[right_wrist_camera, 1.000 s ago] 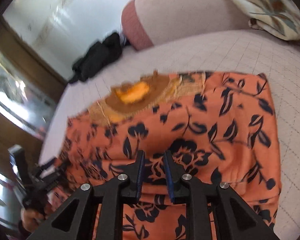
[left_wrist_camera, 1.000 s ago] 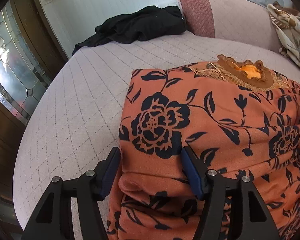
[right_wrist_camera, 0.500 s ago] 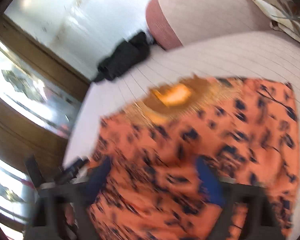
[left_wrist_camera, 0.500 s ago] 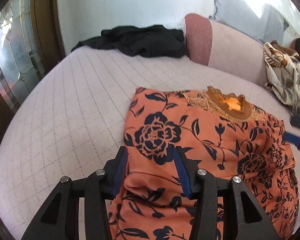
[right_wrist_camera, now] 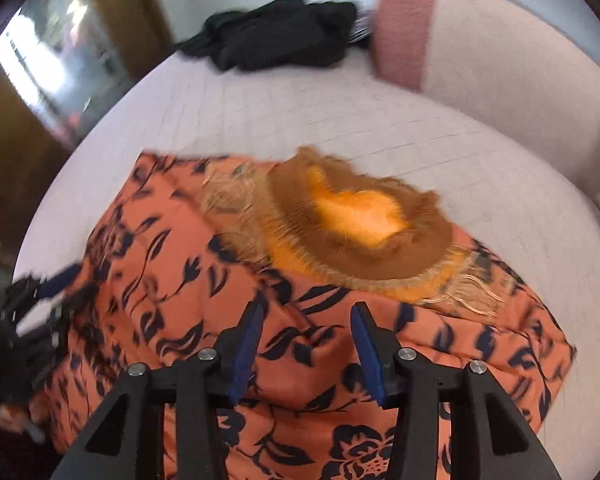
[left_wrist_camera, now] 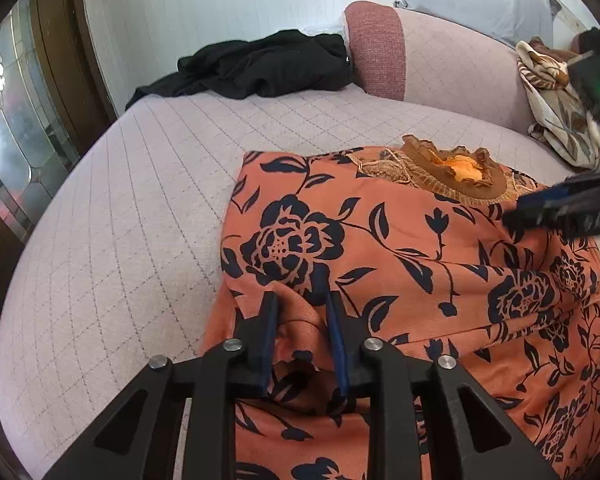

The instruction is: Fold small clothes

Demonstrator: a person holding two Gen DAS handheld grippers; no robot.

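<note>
An orange garment (left_wrist_camera: 420, 248) with a dark blue flower print lies folded on the round bed; its brown ruffled neckline (left_wrist_camera: 456, 172) points to the far side. My left gripper (left_wrist_camera: 300, 304) is at the garment's near left edge, jaws closing, and a raised fold of the cloth is pinched between the pads. In the right wrist view the garment (right_wrist_camera: 180, 280) fills the foreground, its neckline (right_wrist_camera: 356, 216) just ahead. My right gripper (right_wrist_camera: 306, 320) hovers over the cloth below the neckline, jaws closing, with cloth under the gap but not gripped. It also shows as the right gripper (left_wrist_camera: 560, 204) at the left wrist view's right edge.
A crumpled black garment (left_wrist_camera: 260, 68) lies at the bed's far edge. Behind it runs a padded pink backrest (left_wrist_camera: 376, 48) with a cream leaf-print blanket (left_wrist_camera: 556, 112) draped at the right. The quilted mattress (left_wrist_camera: 120, 220) lies bare on the left, beside a wooden door with glass (left_wrist_camera: 16, 128).
The left jaws have narrowed around a fold at the garment's near left edge. The right gripper let go, swung wide, rolled and moved toward the neckline, and now stands narrower again.
</note>
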